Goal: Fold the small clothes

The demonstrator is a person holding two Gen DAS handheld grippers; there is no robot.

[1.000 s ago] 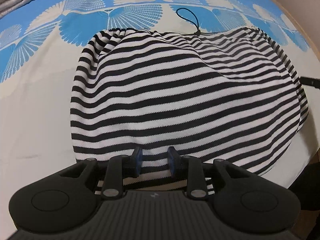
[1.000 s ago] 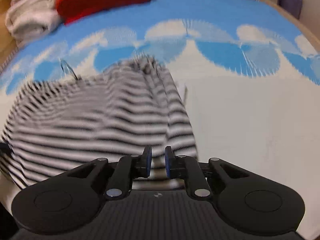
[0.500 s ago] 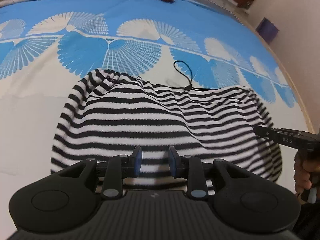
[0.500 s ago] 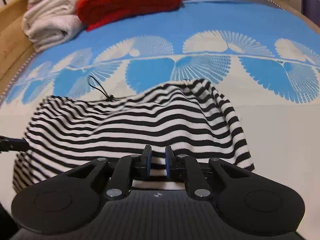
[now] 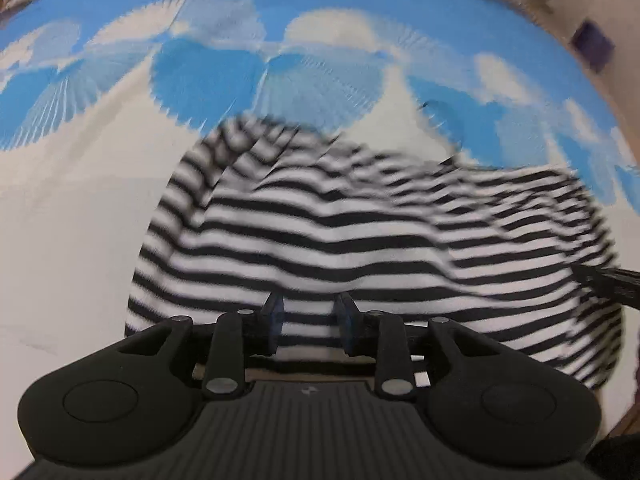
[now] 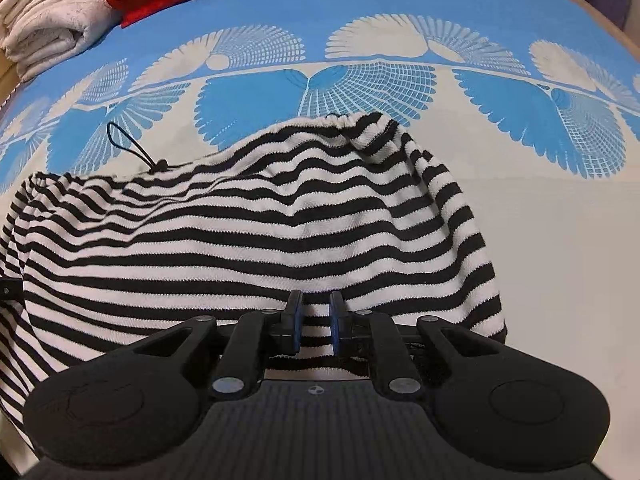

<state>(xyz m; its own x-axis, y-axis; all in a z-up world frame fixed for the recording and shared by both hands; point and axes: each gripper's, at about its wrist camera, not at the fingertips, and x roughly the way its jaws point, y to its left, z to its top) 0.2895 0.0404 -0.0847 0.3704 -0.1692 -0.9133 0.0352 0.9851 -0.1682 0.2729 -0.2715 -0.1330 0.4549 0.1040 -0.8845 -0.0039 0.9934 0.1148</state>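
Mid-fold: striped garment [image 6: 256, 240] center frame on the blue-white bedspread [image 6: 360, 8], near hem pinched by the left gripper [image 5: 308, 320] and the narrower right gripper [image 6: 314, 320], fold not yet laid over, smoothing left.

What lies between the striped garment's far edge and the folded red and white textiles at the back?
Only bare blue-and-white patterned bedspread, as the right wrist view shows, between the striped garment and the stack.

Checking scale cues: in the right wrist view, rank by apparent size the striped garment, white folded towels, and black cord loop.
1. striped garment
2. white folded towels, though farther away, so apparent size only
3. black cord loop
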